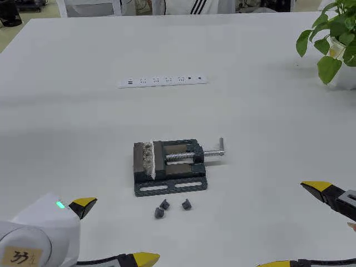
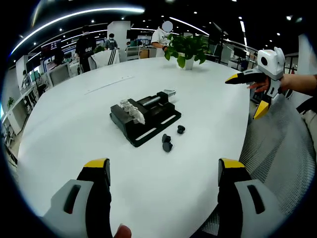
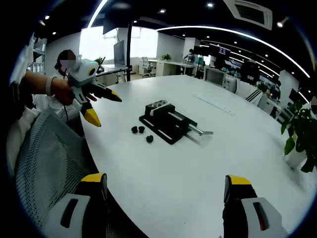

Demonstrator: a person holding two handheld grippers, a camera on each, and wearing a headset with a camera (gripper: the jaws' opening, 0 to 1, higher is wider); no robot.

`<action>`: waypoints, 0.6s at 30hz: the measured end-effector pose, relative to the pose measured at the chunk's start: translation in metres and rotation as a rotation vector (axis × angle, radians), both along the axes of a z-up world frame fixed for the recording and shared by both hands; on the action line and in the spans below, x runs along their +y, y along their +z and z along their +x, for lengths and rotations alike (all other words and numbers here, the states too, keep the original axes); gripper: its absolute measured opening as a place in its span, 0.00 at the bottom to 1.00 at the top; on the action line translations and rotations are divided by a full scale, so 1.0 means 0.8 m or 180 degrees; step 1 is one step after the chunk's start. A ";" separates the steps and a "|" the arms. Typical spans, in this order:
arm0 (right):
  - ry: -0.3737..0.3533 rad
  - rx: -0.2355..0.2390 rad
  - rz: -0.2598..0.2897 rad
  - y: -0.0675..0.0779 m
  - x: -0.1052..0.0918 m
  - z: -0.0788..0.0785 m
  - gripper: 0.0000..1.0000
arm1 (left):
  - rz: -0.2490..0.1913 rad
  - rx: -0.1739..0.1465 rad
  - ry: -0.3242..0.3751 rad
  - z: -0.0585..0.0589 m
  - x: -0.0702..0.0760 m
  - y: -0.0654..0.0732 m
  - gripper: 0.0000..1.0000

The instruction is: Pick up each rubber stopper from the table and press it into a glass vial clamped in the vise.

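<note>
The left gripper (image 1: 114,232) and right gripper (image 1: 296,225) both hang spread and empty. Three stoppers (image 1: 165,204) lie on the surface (image 1: 250,111) just before the vise (image 1: 172,167), ahead and rightward of the nearer left gripper. What I take for vials (image 1: 148,157) sit clamped.

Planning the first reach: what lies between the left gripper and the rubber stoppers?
Just bare table between left gripper and rubber stoppers, per the left gripper view.

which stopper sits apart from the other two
The rightmost stopper in the head view, in front of the vise. The middle stopper and leftmost stopper nearly touch; bare table separates this one from them.
</note>
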State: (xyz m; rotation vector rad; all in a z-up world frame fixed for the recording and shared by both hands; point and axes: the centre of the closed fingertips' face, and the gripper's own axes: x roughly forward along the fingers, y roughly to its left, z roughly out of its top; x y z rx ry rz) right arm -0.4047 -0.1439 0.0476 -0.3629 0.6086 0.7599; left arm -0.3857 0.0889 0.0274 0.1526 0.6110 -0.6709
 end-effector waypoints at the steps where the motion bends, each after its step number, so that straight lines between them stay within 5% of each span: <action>1: -0.0001 -0.0002 0.0002 0.000 0.000 0.001 0.97 | -0.0002 0.0003 0.0000 0.000 -0.001 0.000 0.89; 18: -0.0080 0.0014 0.0014 -0.003 -0.006 -0.003 0.97 | 0.0014 0.0008 -0.0136 0.011 -0.016 -0.010 0.86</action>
